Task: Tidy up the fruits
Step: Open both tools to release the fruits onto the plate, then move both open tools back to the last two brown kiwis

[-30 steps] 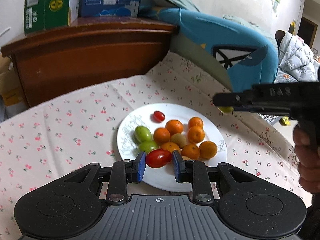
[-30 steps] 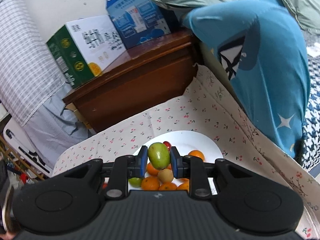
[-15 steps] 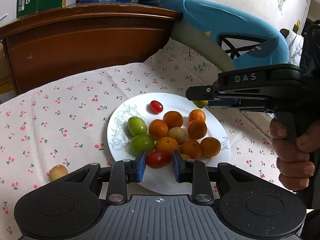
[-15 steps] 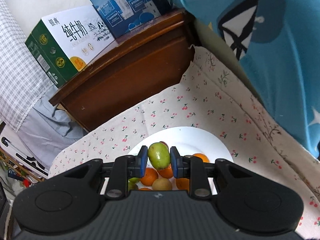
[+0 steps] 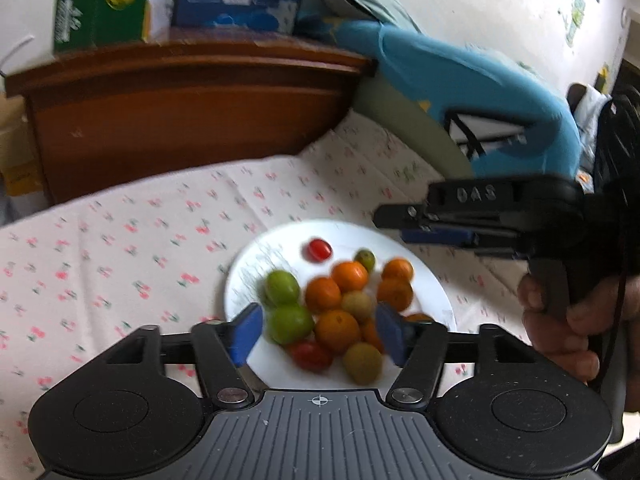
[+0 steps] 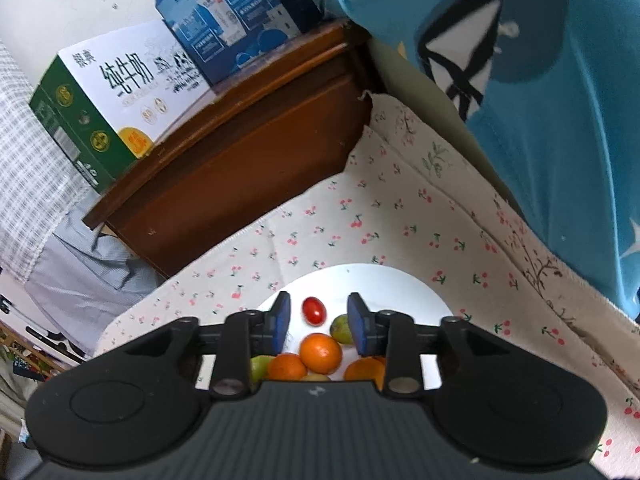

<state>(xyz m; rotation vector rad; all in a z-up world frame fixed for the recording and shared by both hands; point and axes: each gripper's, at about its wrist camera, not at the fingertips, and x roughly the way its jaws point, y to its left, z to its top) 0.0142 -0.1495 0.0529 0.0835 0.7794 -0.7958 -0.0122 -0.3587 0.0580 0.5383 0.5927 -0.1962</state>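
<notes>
The plate [image 6: 404, 286] looks glazed, smooth and white. At its 12 o'clock a cherry tomato [image 6: 313, 311] shines glossy. The tablecloth [image 6: 400, 216] is matt printed cloth; the cabinet [image 6: 256, 128] polished wood; the boxes [image 6: 120, 92] printed cardboard.

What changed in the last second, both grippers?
Both let go. The left gripper opened and dropped its red cherry tomato at the near edge of the white plate. The right gripper opened and released its green fruit, which now lies on the plate beside the other cherry tomato. The piled oranges stayed put.
</notes>
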